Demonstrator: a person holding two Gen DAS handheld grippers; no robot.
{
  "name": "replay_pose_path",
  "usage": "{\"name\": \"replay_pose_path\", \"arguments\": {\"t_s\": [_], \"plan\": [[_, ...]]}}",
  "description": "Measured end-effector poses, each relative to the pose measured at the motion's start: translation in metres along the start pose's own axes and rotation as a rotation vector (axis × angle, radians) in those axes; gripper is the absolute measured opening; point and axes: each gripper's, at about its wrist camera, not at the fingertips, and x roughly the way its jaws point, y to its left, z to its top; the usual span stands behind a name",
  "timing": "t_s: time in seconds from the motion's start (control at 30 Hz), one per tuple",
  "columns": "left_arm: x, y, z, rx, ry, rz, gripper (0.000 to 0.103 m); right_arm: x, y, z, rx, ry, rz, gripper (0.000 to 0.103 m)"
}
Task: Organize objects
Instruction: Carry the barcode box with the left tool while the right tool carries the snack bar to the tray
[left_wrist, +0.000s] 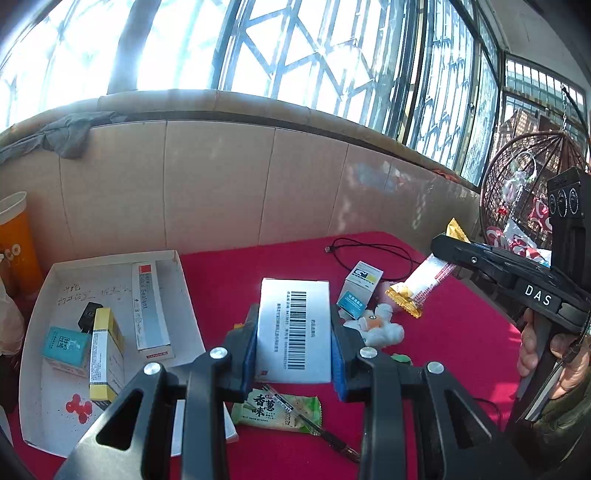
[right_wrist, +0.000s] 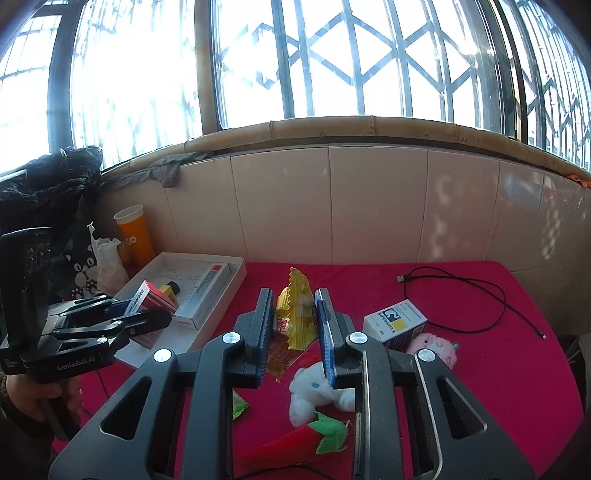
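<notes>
White barcode box (left_wrist: 293, 328) is clamped between the blue pads of the left gripper (left_wrist: 295, 332), held above the red cloth (left_wrist: 443, 350). A yellow snack packet (right_wrist: 293, 317) is pinched in the right gripper (right_wrist: 293, 328). Below lie a green wrapper (left_wrist: 277, 410), pen (left_wrist: 314, 424) and white plush (right_wrist: 314, 395). To the left, cartons are seen in a white tray (left_wrist: 37, 369).
</notes>
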Motion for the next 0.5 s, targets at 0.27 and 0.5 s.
{"name": "replay_pose_path", "arguments": {"t_s": [0.27,0.5], "plan": [[-0.018,0.022,0.004,-0.033,-0.039,0.057,0.032,0.011,0.028,0.012,-0.048,-0.010,0.050,0.022],[-0.038,0.054,0.007,-0.069,-0.070,0.139,0.032,0.024,0.059,0.023,-0.099,-0.013,0.105,0.022]]}}
